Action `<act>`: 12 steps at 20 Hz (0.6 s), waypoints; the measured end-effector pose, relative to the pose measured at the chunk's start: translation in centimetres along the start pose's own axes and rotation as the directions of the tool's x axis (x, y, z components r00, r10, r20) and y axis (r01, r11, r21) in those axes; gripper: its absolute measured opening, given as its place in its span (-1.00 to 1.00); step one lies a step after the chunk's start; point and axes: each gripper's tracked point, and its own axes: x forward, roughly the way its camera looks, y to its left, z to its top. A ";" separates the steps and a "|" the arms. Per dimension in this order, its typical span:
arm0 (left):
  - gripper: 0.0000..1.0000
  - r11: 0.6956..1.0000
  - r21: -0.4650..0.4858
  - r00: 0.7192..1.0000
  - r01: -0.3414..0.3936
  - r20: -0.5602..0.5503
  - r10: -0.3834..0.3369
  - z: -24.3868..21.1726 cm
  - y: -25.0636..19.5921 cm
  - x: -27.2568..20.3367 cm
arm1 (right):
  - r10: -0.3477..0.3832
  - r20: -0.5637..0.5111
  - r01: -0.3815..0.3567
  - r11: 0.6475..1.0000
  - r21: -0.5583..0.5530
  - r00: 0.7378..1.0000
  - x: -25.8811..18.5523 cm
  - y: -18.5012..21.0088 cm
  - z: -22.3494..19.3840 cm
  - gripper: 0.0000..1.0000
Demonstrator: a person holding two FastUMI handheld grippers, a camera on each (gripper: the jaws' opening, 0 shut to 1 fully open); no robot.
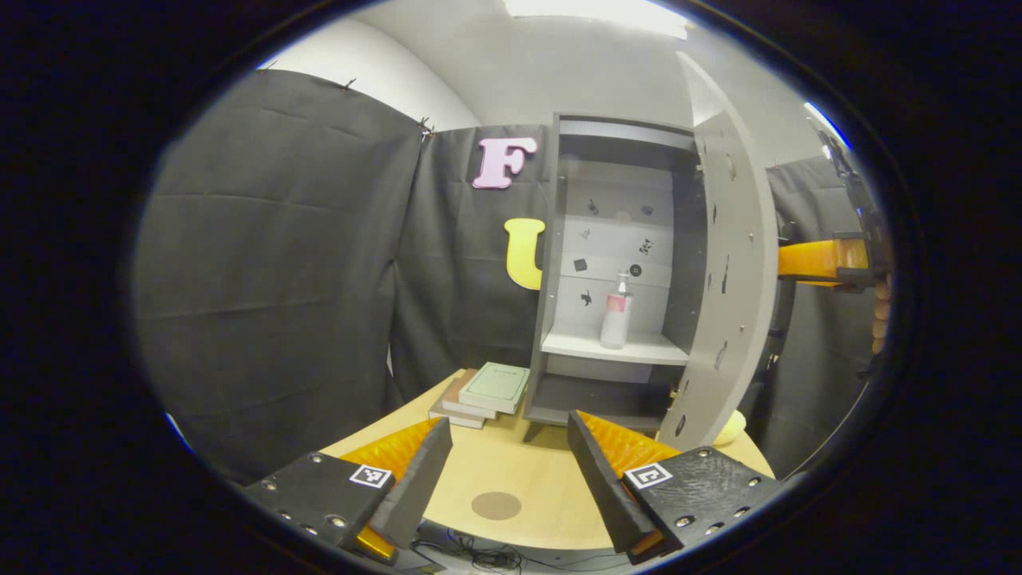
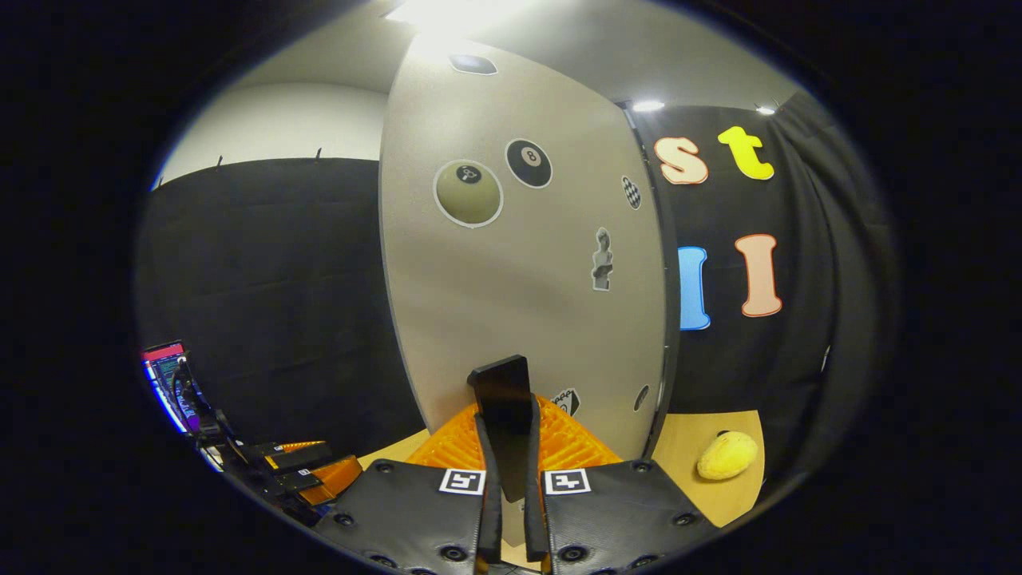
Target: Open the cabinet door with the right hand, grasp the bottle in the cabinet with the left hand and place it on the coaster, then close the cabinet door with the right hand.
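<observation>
The grey cabinet [image 1: 559, 239] stands open at the back of the wooden table. A white pump bottle [image 1: 616, 315] with a pink label stands upright on its middle shelf. The door [image 1: 730, 279] is swung out to the right, and its sticker-covered face [image 2: 519, 263] looms close in the right gripper view. My right gripper [image 2: 507, 447] is shut on the door's black handle [image 2: 501, 383]; it also appears past the door's edge [image 1: 830, 259]. My left gripper [image 1: 509, 471] hangs open above the table's near edge, well short of the bottle. A round brown coaster [image 1: 496, 505] lies between its fingers.
A stack of books [image 1: 487, 391] lies left of the cabinet's foot. A yellow fruit [image 2: 726, 455] rests on the table [image 1: 527, 463] right of the door. A lit screen [image 2: 164, 367] and cables sit off the table's near side.
</observation>
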 end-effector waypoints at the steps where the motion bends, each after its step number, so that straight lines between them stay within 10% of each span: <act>1: 0.76 1.000 0.000 1.000 0.016 -0.005 -0.016 -0.1 -0.2 0.3 | -0.021 0.004 0.021 1.000 0.000 1.000 -0.1 -0.3 0.1 -0.75; 12: 0.80 0.985 0.014 0.984 0.175 -0.026 -0.174 0.1 -1.1 3.5 | -0.417 0.030 0.416 0.909 0.020 0.909 -5.5 -6.2 0.2 -0.77</act>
